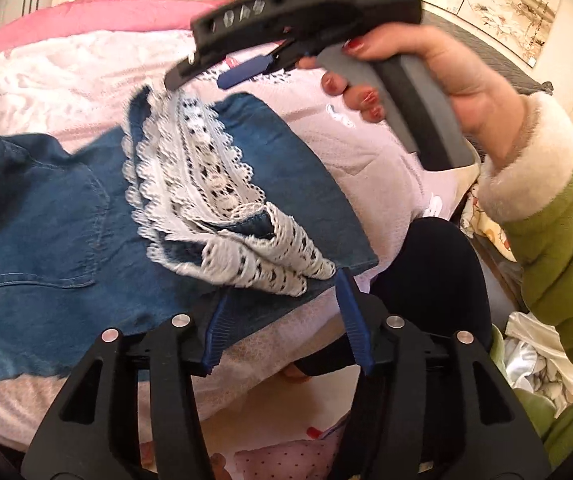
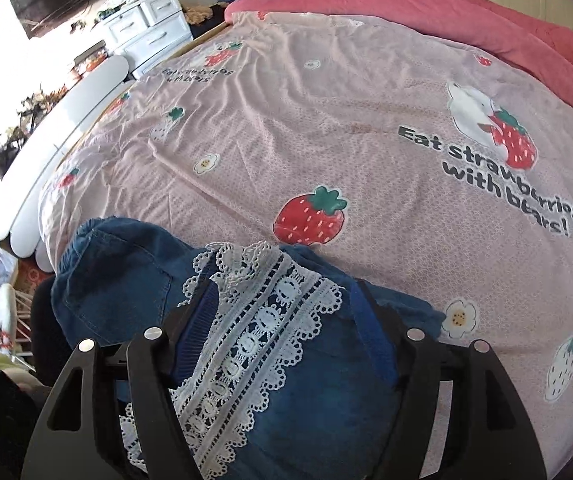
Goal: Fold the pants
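Blue denim pants point(image 1: 66, 220) lie folded on the bed, their white lace hems point(image 1: 206, 184) doubled over on top. My left gripper point(image 1: 282, 288) is open at the pants' near edge, its blue pads apart, with the lace corner just ahead of them. A hand in a green sleeve holds my right gripper point(image 1: 198, 80) above the far end of the lace. In the right wrist view my right gripper point(image 2: 282, 292) is open, straddling the lace band point(image 2: 254, 320) and the denim point(image 2: 126, 280) without its pads pressing on them.
The bed wears a pink strawberry-print sheet point(image 2: 326, 120), with a darker pink quilt point(image 2: 446, 12) along its far side. A white dresser point(image 2: 150, 28) stands beyond the bed. The person's dark-clad leg point(image 1: 434, 280) is at the bed edge, beside a heap of cloth point(image 1: 538, 364).
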`<state>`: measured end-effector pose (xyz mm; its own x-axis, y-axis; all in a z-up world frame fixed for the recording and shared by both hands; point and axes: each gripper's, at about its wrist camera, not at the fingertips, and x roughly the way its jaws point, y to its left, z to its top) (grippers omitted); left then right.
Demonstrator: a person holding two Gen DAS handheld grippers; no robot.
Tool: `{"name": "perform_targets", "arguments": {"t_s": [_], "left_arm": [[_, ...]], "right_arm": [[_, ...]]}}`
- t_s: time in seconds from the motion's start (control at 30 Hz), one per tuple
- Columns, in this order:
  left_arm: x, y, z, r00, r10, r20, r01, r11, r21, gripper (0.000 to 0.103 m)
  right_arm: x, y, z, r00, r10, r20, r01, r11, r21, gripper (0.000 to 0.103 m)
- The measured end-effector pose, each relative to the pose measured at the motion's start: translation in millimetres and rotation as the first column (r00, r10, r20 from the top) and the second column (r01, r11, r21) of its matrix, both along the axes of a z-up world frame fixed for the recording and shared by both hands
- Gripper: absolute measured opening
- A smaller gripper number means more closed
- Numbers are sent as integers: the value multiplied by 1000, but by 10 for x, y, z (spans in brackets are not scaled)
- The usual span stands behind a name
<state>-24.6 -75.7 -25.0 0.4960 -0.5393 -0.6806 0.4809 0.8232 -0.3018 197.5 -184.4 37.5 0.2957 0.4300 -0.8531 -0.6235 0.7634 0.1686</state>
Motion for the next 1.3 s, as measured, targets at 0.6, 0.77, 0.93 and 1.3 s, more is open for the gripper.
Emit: {"name": "perform_targets", "arguments": {"t_s": [0.6,0.77,0.93,1.3], "left_arm": [[284,-35,82,995,75,68,-82,991,102,41],[213,-130,102,988,76,135,-96,985,146,36],[208,-313,29,989,21,148,-49,980,192,36],[220,-326,-284,998,26,55,-38,972,230,35]], "right_arm": [[-31,326,33,996,93,-14,-92,993,76,2],[38,392,-68,997,78,-8,-78,997,11,2],[46,343,-88,997,71,-10,-71,997,39,3],[-168,233,-142,992,125,22,-124,992,-22,12]]}}
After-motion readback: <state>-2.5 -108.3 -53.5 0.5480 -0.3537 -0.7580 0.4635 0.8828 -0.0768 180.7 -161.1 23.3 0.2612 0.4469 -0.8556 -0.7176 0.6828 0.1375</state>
